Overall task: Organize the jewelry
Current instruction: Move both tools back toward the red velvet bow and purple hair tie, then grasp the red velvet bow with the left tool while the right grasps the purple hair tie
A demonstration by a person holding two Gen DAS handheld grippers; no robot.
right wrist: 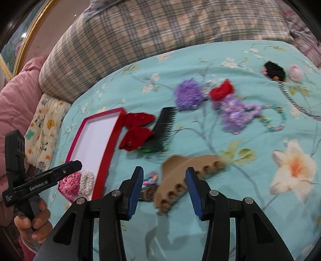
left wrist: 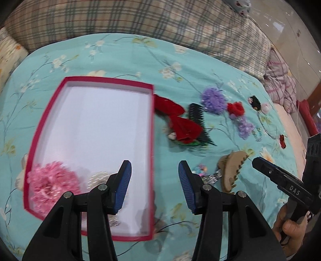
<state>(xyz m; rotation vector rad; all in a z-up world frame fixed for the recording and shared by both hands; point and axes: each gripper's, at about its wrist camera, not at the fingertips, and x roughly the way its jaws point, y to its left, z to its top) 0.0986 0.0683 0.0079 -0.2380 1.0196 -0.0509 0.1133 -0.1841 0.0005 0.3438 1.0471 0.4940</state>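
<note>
A red-rimmed white box [left wrist: 151,128] lies on the teal bedspread; it also shows in the right wrist view [right wrist: 112,138]. In it lie a pink scrunchie [left wrist: 50,182] and a pearl band [left wrist: 100,177]. My left gripper [left wrist: 154,170] is open and empty above the box's right edge. My right gripper [right wrist: 164,176] is open, its jaws either side of a tan claw clip [right wrist: 180,176] lying on the bedspread, without closing on it. Beside the box lie a red bow [left wrist: 178,120] and a black comb [left wrist: 197,116].
Purple scrunchies [right wrist: 188,94], a red scrunchie [right wrist: 221,90], a black hair tie [right wrist: 274,71], a silver chain [right wrist: 297,104] and a bead bracelet [right wrist: 278,120] lie further right. A metal watch band [left wrist: 211,177] lies by the clip. A plaid pillow [left wrist: 140,18] lies behind.
</note>
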